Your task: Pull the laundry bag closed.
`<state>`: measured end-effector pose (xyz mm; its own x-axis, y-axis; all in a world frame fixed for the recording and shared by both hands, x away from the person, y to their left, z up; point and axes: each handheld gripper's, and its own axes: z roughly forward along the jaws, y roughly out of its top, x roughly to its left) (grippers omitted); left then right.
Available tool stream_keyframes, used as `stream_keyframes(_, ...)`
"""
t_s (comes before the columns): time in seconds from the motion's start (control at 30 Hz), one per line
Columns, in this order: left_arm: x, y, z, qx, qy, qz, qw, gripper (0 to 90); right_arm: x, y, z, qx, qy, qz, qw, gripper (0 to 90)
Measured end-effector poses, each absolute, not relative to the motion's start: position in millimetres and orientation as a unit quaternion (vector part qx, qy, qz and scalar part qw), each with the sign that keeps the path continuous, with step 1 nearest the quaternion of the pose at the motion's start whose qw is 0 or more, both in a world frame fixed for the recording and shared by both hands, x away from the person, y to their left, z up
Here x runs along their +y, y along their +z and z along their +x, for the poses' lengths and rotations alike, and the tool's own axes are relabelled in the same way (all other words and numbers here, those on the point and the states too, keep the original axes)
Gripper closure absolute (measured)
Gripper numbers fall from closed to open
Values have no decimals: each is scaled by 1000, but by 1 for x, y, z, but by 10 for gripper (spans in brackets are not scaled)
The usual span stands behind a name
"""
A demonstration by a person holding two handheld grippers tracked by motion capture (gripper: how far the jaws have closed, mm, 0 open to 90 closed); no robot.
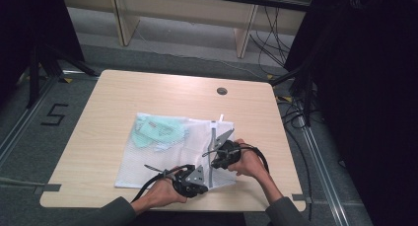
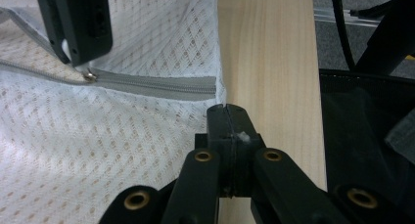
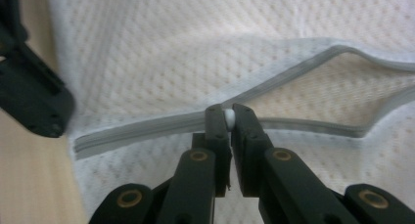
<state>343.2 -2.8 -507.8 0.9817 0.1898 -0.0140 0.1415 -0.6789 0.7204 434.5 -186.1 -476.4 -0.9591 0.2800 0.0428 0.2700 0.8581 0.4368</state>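
Mesh bag (image 1: 167,152) on table (image 1: 113,97) — right tool (image 3: 229,111) pinching white zipper pull (image 3: 228,117), left tool (image 2: 227,109) pinching bag's corner.

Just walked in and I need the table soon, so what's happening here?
A person works on a white mesh zip bag lying on the light wooden table, a gripper in each hand. The right gripper is shut on the white zipper pull partway along the grey zipper, which gapes open beyond it. The left gripper pinches the bag's edge beside the zipper's end. Pale green items lie inside.
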Motion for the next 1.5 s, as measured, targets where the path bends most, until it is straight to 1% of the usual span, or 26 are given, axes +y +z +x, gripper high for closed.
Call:
stream_keyframes(0.03, -3, -509, 342, 101, 25, 915, 391, 900, -186, -477, 435, 964, 226, 141, 10, 867)
stream_keyframes(0.13, -3, -510, 342, 104, 23, 914, 393, 900, -186, -477, 438, 963, 225, 147, 16, 867)
stream_keyframes(0.4, -3, -509, 343, 103, 20, 914, 392, 900, -187, -475, 444, 961, 226, 155, 25, 867)
stream_keyframes(0.5, -3, -509, 343, 103, 20, 914, 392, 900, -189, -475, 446, 960, 230, 157, 21, 867)
stream_keyframes(1.03, -3, -510, 344, 105, 19, 914, 391, 900, -189, -472, 461, 957, 231, 166, 49, 867)
stream_keyframes(1.2, -3, -509, 344, 106, 19, 915, 390, 900, -190, -473, 463, 956, 231, 177, 42, 867)
stream_keyframes(1.5, -4, -509, 344, 104, 20, 915, 389, 900, -189, -469, 471, 954, 235, 178, 58, 867)
